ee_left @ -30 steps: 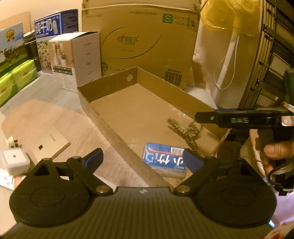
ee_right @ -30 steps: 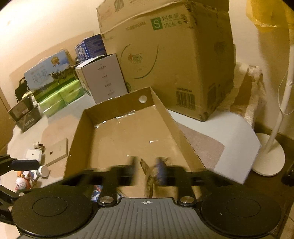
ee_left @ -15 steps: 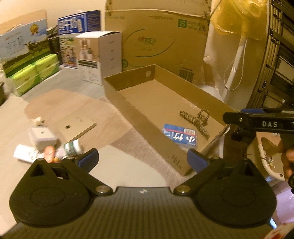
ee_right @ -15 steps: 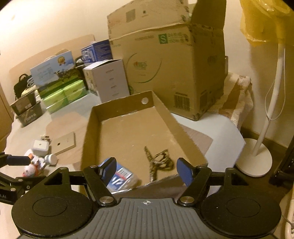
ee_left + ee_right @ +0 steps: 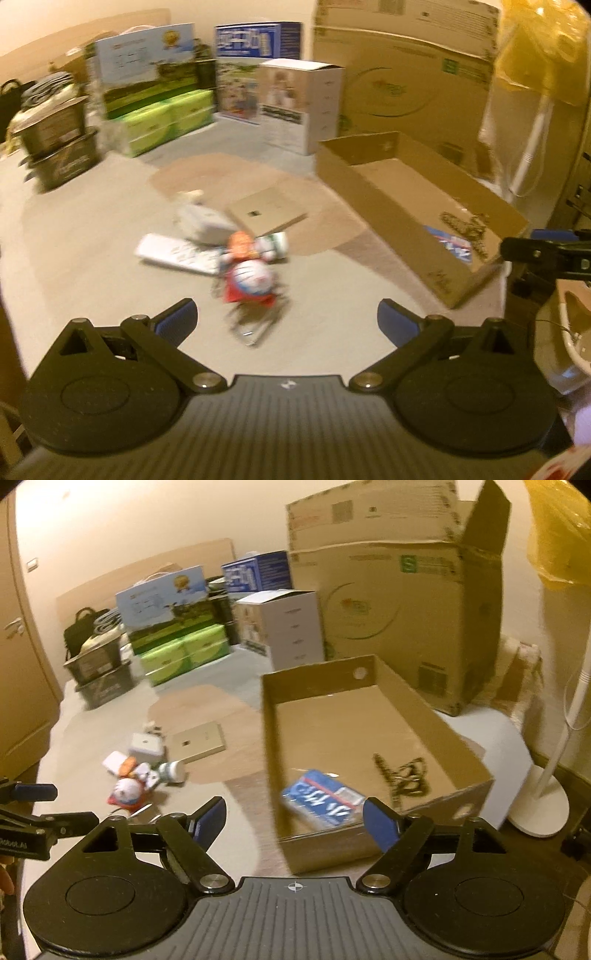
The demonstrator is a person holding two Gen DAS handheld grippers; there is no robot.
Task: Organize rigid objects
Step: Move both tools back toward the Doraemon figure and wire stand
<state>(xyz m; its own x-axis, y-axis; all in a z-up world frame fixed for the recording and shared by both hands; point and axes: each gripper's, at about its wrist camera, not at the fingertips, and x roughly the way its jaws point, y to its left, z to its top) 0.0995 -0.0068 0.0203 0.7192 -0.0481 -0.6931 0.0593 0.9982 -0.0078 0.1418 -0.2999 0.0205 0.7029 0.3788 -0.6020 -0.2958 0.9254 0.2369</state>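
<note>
A shallow cardboard tray (image 5: 391,675) (image 5: 369,192) holds a blue packet (image 5: 323,805) (image 5: 448,243) and a hair claw clip (image 5: 404,771) (image 5: 465,225). Left of it lies a pile: a white charger block (image 5: 146,746) (image 5: 201,223), a flat beige box (image 5: 195,741) (image 5: 266,214), a white remote (image 5: 173,253), a small bottle (image 5: 171,771) and a red-and-white toy (image 5: 251,280) (image 5: 125,792). My left gripper (image 5: 286,321) is open and empty, just short of the toy. My right gripper (image 5: 295,823) is open and empty at the tray's near end.
A large cardboard box (image 5: 399,602), a white carton (image 5: 288,627), green packs (image 5: 184,657) and printed boxes stand at the back. A white fan stand (image 5: 543,805) is on the right. Dark bins (image 5: 59,147) sit far left.
My left gripper has swung left from the tray to the pile of small items. My right gripper opened, left the claw clip in the tray and drew back.
</note>
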